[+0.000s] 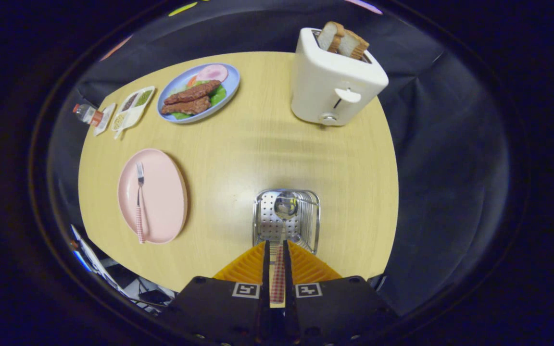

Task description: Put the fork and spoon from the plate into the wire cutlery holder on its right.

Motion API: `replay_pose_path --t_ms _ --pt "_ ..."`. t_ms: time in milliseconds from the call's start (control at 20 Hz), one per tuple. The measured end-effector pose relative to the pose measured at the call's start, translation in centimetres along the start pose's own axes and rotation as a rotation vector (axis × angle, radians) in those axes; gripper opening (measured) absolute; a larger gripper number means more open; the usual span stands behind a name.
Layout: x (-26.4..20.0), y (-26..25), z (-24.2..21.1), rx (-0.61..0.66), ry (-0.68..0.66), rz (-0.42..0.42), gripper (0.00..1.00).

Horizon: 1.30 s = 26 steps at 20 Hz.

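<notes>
while the gripper [277,250] hangs above the wire cutlery holder [286,218], its two fingers are closed down to a narrow slit on the checked handle of the spoon [283,226], whose bowl points down inside the holder. the fork [139,202] lies lengthwise on the pink plate [161,192], off to the holder's left on the wooden table [258,144]. beyond them stand a white toaster [334,81] with bread slices and a blue plate of food [199,93] beside a small sectioned tray [132,108].
</notes>
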<state>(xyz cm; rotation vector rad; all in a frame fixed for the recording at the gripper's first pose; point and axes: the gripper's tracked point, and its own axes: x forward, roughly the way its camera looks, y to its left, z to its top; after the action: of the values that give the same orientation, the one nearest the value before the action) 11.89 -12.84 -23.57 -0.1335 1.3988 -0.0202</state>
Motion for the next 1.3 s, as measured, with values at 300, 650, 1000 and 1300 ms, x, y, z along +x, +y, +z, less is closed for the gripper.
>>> replay_pose_path --t_ms 300,650,1000,1300 --pt "-2.5 4.8 2.0 -0.042 -0.150 0.042 0.29" --pt "-2.9 10.2 2.8 -0.049 -0.277 0.080 0.76" --pt "-0.4 16.7 1.1 -0.009 -0.308 0.190 0.97" --pt "1.6 22.2 -1.3 -0.063 -0.336 0.242 0.97"
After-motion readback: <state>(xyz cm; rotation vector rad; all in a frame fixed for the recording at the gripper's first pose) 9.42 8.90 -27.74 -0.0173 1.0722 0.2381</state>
